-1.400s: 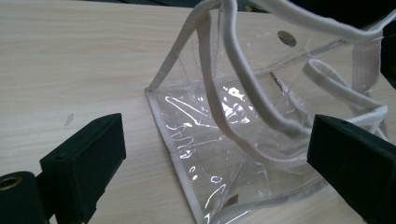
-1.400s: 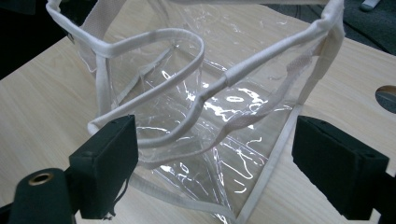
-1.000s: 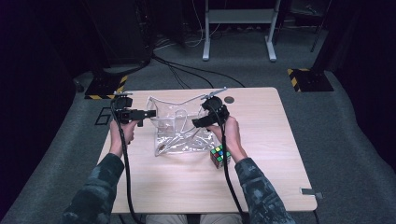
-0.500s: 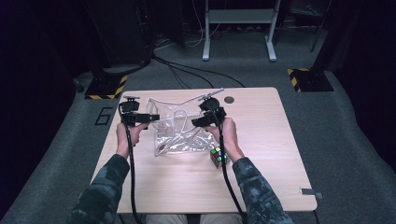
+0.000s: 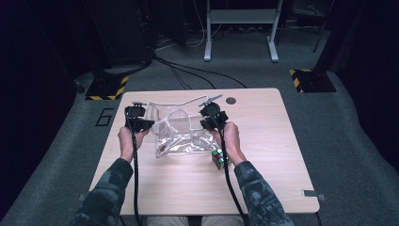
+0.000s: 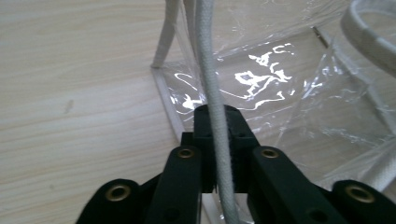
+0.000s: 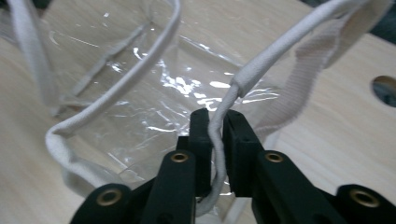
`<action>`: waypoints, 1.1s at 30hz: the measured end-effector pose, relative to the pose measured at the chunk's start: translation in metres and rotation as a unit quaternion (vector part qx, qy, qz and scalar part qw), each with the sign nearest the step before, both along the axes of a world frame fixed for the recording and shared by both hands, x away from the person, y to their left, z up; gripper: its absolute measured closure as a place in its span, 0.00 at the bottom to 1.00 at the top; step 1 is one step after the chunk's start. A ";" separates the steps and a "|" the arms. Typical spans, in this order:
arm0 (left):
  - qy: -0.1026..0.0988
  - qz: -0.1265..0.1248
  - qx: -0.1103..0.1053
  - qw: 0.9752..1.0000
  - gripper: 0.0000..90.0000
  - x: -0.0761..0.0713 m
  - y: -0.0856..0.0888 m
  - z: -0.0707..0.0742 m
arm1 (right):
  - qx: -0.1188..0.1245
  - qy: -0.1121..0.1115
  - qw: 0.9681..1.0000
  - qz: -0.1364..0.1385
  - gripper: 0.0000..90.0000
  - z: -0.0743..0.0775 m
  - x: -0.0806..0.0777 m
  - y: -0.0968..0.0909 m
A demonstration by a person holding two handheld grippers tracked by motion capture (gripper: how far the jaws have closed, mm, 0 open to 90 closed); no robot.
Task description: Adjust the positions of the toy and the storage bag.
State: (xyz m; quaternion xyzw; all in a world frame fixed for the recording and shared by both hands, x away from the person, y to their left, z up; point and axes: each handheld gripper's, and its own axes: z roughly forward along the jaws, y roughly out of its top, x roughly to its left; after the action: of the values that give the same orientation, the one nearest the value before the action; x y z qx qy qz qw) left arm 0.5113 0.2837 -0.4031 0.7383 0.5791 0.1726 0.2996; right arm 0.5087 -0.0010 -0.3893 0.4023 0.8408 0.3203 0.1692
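Grippers are both clamped now: your left gripper (image 6: 215, 140) has just closed on the white cord trim (image 6: 208, 79) at the left side of the clear plastic bag (image 5: 181, 134), and your right gripper (image 7: 214, 140) has just closed on the cord (image 7: 243, 79) at its right side. The bag lies near the far edge of the table (image 5: 277, 188), in the middle. You seem to be at the opening step; next you should pull the two sides gently apart. I see nothing inside the bag. A puzzle cube (image 5: 218, 157) waits beside its near right corner.
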 end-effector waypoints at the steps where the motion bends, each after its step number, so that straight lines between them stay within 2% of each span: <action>1: -0.001 -0.002 0.000 1.000 0.98 0.000 0.001 0.000 | -0.007 -0.006 1.000 -0.005 0.95 0.001 0.000 -0.002; 7: -0.004 -0.008 0.010 1.000 0.99 0.000 0.003 0.006 | -0.018 -0.017 1.000 -0.012 0.97 0.006 0.003 -0.016; 14: -0.008 -0.017 0.037 0.999 0.99 0.003 0.003 0.015 | -0.019 -0.023 0.999 -0.042 0.98 0.013 0.005 -0.034; 18: -0.007 -0.021 0.036 0.999 0.99 0.005 0.006 0.019 | -0.018 -0.026 0.998 -0.053 0.98 0.018 0.008 -0.048; 23: -0.006 -0.027 0.033 0.999 0.99 0.008 0.007 0.022 | -0.001 -0.026 0.997 -0.074 0.98 0.025 0.010 -0.070; 33: -0.009 -0.043 0.049 0.998 0.99 0.017 -0.008 0.027 | -0.004 -0.028 0.995 -0.101 0.98 0.029 0.006 -0.101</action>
State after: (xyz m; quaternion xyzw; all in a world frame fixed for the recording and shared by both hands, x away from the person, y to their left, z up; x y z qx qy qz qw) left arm 0.5281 0.2759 -0.3758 0.7748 0.5349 0.1946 0.2753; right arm 0.5145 -0.1018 -0.3600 0.4751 0.7924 0.3092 0.2254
